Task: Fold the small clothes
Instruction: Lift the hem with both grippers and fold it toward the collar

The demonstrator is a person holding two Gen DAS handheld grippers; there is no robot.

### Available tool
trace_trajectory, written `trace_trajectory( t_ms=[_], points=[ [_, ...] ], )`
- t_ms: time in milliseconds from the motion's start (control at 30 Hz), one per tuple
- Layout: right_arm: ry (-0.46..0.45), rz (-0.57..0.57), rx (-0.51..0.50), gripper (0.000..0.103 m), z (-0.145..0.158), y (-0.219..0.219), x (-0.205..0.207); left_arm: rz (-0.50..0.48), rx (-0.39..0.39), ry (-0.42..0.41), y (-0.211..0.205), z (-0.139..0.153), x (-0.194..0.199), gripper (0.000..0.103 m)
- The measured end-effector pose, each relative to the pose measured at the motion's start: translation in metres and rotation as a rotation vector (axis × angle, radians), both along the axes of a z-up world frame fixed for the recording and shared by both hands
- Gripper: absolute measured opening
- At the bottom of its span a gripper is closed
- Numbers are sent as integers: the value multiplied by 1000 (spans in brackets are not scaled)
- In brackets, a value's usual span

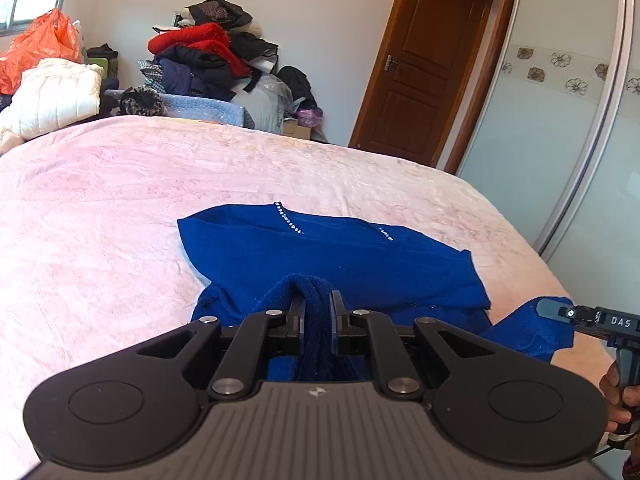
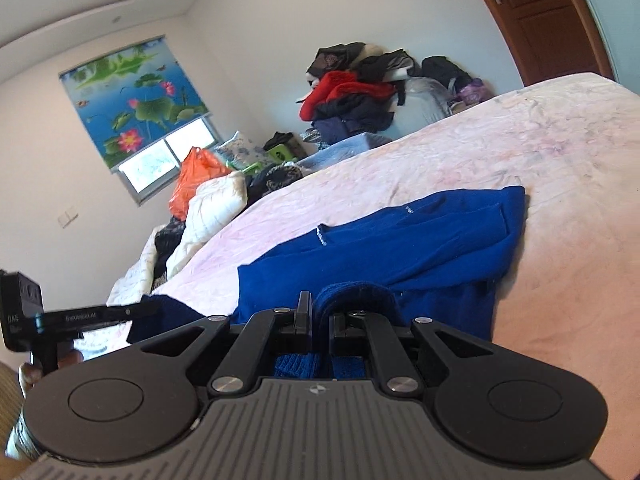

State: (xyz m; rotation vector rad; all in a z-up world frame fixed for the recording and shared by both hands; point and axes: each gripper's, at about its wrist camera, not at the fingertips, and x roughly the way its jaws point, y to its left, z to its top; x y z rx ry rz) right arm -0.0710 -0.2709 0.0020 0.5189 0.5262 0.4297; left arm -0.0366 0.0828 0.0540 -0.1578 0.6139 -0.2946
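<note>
A royal blue knit top [image 1: 320, 248] with small rhinestones at the neckline lies on the pink bedspread [image 1: 100, 220], partly folded. My left gripper [image 1: 318, 304] is shut on a bunched fold of its near hem. My right gripper [image 1: 560, 310] shows at the right edge of the left wrist view, shut on another part of the hem. In the right wrist view the top [image 2: 400, 240] spreads ahead, my right gripper [image 2: 320, 312] pinches its ribbed hem, and my left gripper [image 2: 148, 310] grips the cloth at the left.
A white padded jacket [image 1: 52, 100] and an orange plastic bag [image 1: 40, 48] lie at the bed's far left. A heap of clothes [image 1: 208, 56] stands against the far wall. A brown door [image 1: 424, 60] and sliding wardrobe doors [image 1: 560, 120] are on the right.
</note>
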Motion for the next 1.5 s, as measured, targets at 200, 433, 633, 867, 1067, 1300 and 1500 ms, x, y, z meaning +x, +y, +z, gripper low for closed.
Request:
trace_trajectory(
  t_ms=[200, 433, 633, 867, 1067, 1300, 1500],
  points=[
    [-18, -28, -19, 12, 0, 4, 15, 46, 64, 37, -13, -8, 22, 11],
    [-16, -61, -94, 12, -5, 8, 26, 85, 148, 75, -28, -19, 38, 11],
    [0, -81, -115, 12, -12, 5, 36, 114, 198, 86, -36, -22, 47, 11],
    [0, -101, -112, 12, -14, 1, 44, 151, 303, 28, -52, -19, 46, 11],
    [-17, -108, -147, 12, -10, 4, 47, 154, 355, -18, -64, -15, 44, 11],
    [-35, -123, -164, 12, -5, 3, 48, 156, 365, -28, -66, -13, 47, 11],
    [-47, -138, -163, 12, -2, 1, 50, 161, 367, -38, -66, -10, 48, 11]
  ],
)
